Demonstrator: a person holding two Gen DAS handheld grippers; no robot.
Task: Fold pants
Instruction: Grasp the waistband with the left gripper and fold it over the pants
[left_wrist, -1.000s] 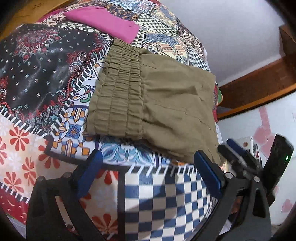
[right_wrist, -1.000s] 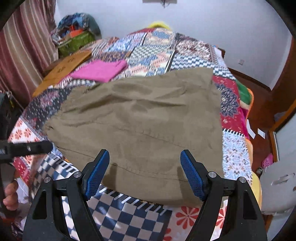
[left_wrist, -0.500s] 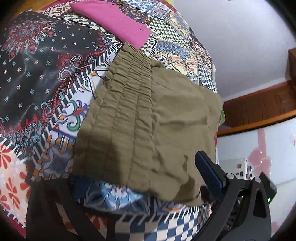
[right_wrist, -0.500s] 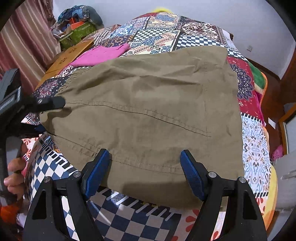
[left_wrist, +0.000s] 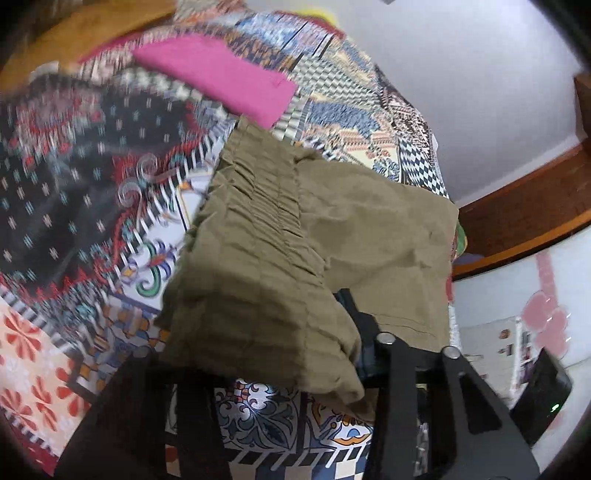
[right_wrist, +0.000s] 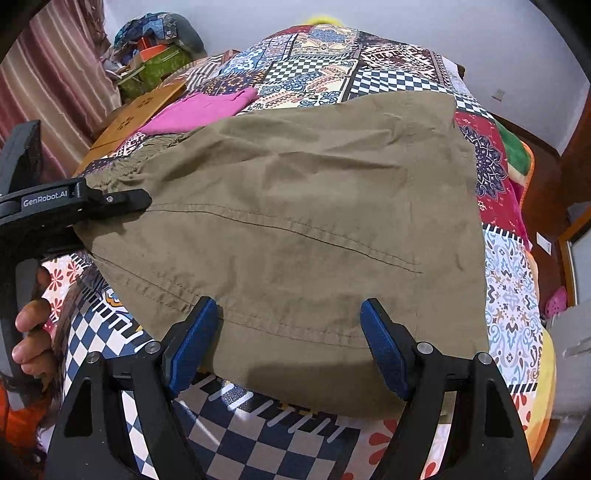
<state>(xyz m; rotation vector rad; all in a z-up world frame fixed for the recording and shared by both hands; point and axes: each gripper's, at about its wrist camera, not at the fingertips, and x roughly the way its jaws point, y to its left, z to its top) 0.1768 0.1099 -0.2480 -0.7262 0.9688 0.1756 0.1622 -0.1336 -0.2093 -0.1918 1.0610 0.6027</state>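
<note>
Olive-brown pants (right_wrist: 295, 221), folded, lie across the patchwork bedspread (right_wrist: 317, 74). Their gathered elastic waistband (left_wrist: 258, 206) is on the left side. My left gripper (left_wrist: 269, 317) is at the near waistband corner and its jaws are closing, with the bunched cloth between them hiding the pads. In the right wrist view the left gripper (right_wrist: 122, 206) has one finger lying on top of the pants' edge. My right gripper (right_wrist: 291, 343) is open at the pants' near edge, its blue pads (right_wrist: 192, 343) astride the cloth without pressing it.
A folded pink garment (right_wrist: 207, 107) lies on the bed beyond the waistband. A wooden board (right_wrist: 136, 114) and a pile of bags (right_wrist: 155, 51) sit at the far left by a curtain. A hand (right_wrist: 29, 332) holds the left gripper. Floor and a wooden door frame are on the right.
The left gripper slid forward onto the waistband corner and its jaws narrowed around the cloth, which now bunches over them. The right gripper came closer to the pants' near edge and stayed open.
</note>
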